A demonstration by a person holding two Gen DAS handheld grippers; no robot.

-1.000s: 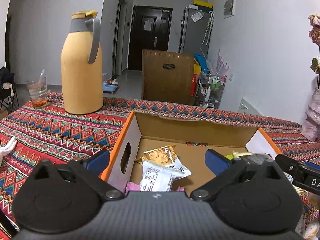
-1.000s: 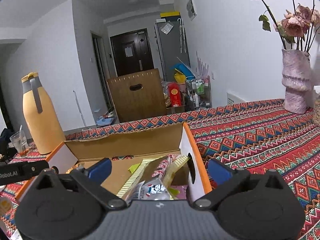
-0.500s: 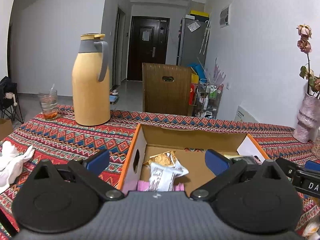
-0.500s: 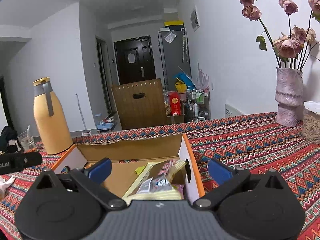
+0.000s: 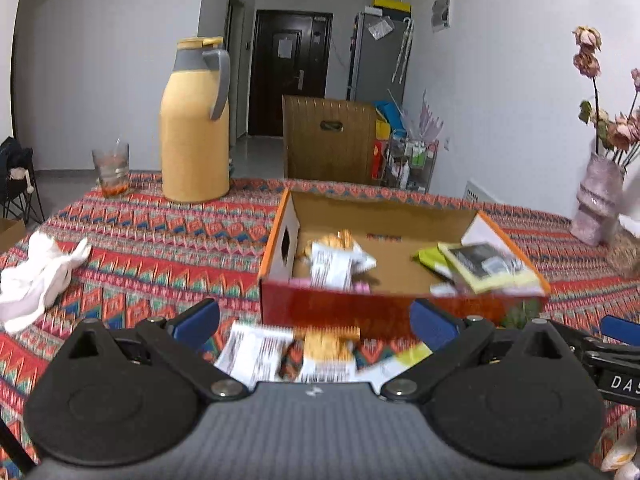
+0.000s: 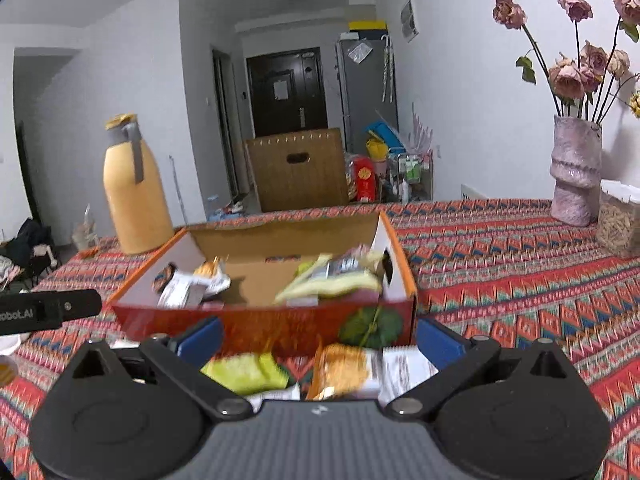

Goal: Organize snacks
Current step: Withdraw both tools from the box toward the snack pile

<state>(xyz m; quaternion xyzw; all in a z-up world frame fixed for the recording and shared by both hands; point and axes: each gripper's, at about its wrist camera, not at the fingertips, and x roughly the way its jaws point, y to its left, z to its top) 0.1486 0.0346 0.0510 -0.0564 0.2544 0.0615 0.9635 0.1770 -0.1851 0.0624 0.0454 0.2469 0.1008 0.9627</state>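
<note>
An open cardboard box with orange rims stands on the patterned tablecloth. Inside it lie a white and orange snack packet on the left and yellow-green packets on the right. More packets lie on the cloth in front of the box: white and orange ones and a yellow-green one. My left gripper is open just above those loose packets, holding nothing. My right gripper is open too, over the packets before the box.
A tall yellow thermos and a glass stand at the back left. A crumpled white cloth lies at the left. A pink vase of dried roses and a woven container stand at the right.
Both grippers have pulled back and up from inside the box. Its front wall and the loose packets before it have come into view. Both stay open.
</note>
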